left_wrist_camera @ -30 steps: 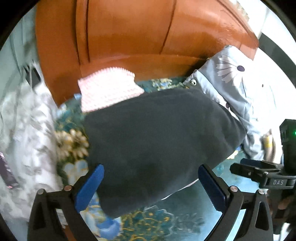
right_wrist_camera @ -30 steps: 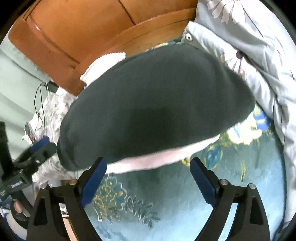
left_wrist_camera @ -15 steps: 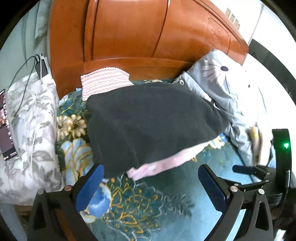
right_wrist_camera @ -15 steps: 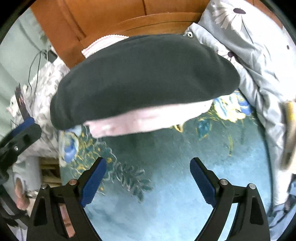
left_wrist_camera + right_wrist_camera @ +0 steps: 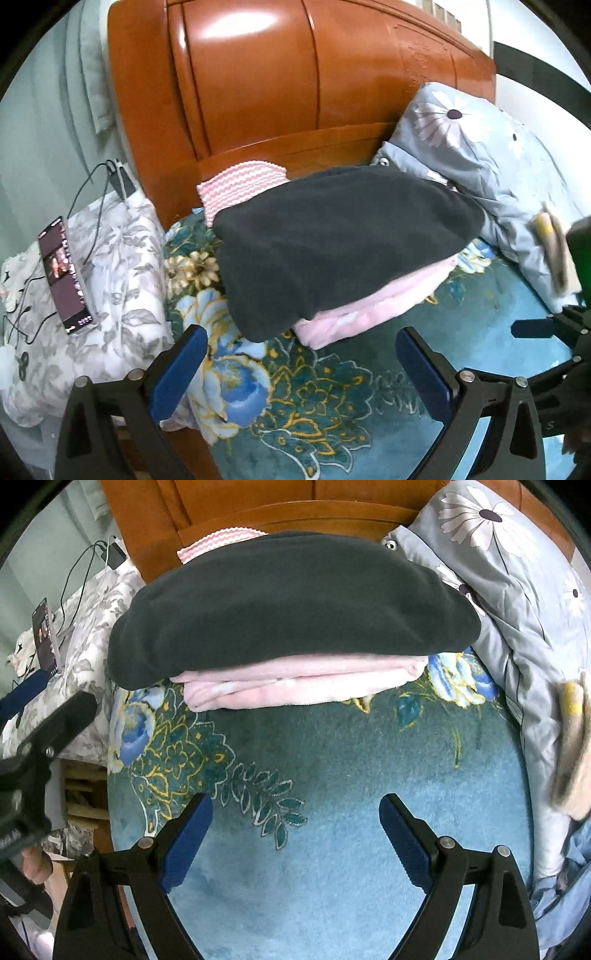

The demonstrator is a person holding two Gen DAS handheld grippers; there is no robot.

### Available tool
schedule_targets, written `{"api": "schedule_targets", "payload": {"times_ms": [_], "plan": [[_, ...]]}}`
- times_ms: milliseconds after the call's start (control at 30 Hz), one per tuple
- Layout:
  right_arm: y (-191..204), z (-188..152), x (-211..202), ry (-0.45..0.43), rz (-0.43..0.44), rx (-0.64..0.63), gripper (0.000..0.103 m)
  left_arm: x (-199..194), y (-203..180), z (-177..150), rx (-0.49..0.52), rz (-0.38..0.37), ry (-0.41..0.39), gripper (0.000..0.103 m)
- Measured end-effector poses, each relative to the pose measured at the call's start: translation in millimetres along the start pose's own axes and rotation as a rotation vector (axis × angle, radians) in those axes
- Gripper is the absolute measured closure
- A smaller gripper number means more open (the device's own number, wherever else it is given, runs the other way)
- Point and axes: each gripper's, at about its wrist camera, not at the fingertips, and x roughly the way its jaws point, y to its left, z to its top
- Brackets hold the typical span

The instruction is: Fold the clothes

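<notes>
A folded dark grey garment (image 5: 340, 240) lies on top of a folded pale pink garment (image 5: 373, 306) on the teal flowered bed cover (image 5: 332, 406); both also show in the right wrist view, the dark garment (image 5: 291, 605) above the pink one (image 5: 295, 683). A pink-and-white knitted piece (image 5: 240, 184) lies behind the stack by the headboard. My left gripper (image 5: 301, 369) is open and empty, in front of the stack. My right gripper (image 5: 295, 838) is open and empty, farther back over the bare cover.
A wooden headboard (image 5: 295, 92) stands behind. A grey flowered quilt (image 5: 498, 166) lies on the right with a beige and yellow item (image 5: 572, 738) on it. A white flowered pillow (image 5: 92, 277) with a phone (image 5: 62, 273) and cables lies at left.
Both grippers have pulled back from the stack, open throughout. The stack now looks smaller and the pink garment under the dark one shows.
</notes>
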Motion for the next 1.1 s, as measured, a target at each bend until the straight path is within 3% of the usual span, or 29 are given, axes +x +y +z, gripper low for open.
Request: {"api": "schedule_targets", "payload": {"times_ms": [233,700,1100], "plan": [[-4,6,12,0.012,-0.019,0.007,0.011,19,-6,-11,-0.012,0.019,-0.027,0.0],[-25,22,43,-0.011,-0.079,0.039,0.011,75,7,-32,-0.086,0.008,0.105,0.0],[-28,40,58,-0.011,-0.058,0.039,0.011,90,13,-28,-0.129,-0.005,0.119,0.0]]}}
